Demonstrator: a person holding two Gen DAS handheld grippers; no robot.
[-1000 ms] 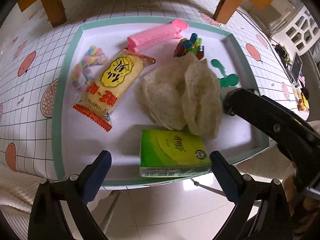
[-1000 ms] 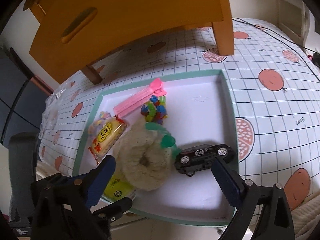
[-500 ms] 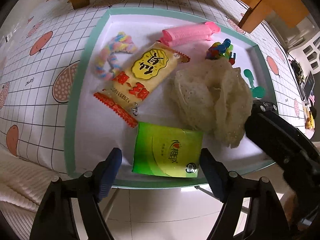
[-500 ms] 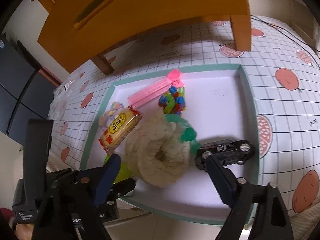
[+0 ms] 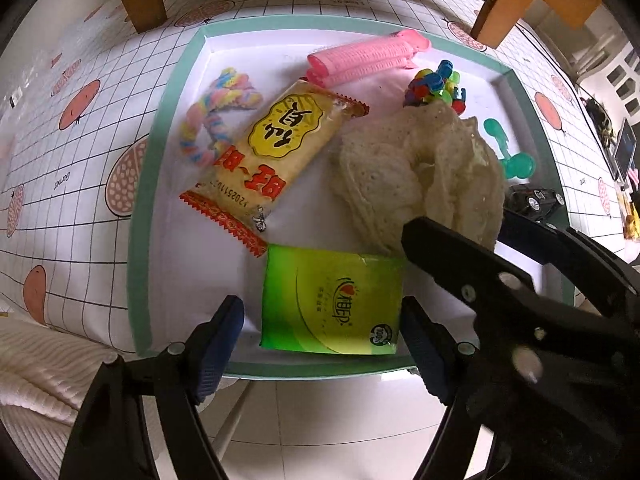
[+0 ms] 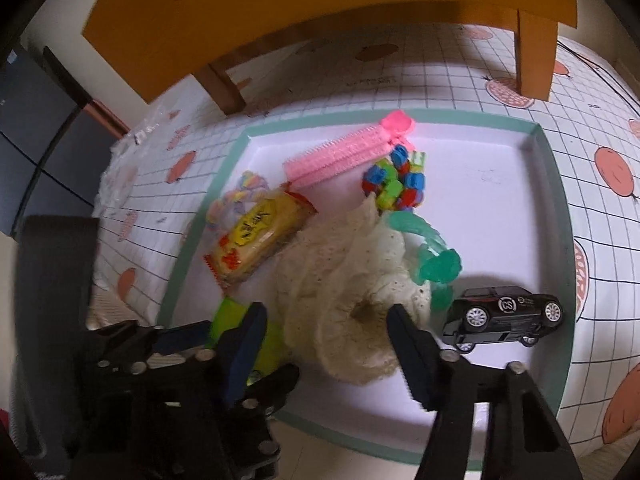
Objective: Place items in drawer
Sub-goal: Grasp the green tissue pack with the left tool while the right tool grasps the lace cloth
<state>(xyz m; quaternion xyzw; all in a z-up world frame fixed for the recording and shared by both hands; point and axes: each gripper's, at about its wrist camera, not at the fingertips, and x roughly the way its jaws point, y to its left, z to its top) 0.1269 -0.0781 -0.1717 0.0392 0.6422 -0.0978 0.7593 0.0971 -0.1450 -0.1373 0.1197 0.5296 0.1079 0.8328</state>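
We hold both grippers unclenched: left gripper (image 5: pixel 322 330) straddles the green packet (image 5: pixel 332 300); right gripper (image 6: pixel 326 334) straddles the cream cloth (image 6: pixel 340 292) on the tray (image 6: pixel 558 216).

The green tissue packet (image 5: pixel 332 300) at the tray's near rim is glossy plastic film, as is the crinkled yellow snack wrapper (image 5: pixel 276 152) beyond it. Beside them the cream cloth (image 5: pixel 420 172) looks soft, perforated and matt. The tray (image 5: pixel 138 208) has a smooth white floor and matt green rim. The toy car (image 6: pixel 504 316) is shiny black. The bench (image 5: pixel 60 160) wears a smooth printed covering, and the stool (image 6: pixel 320 8) is orange wood
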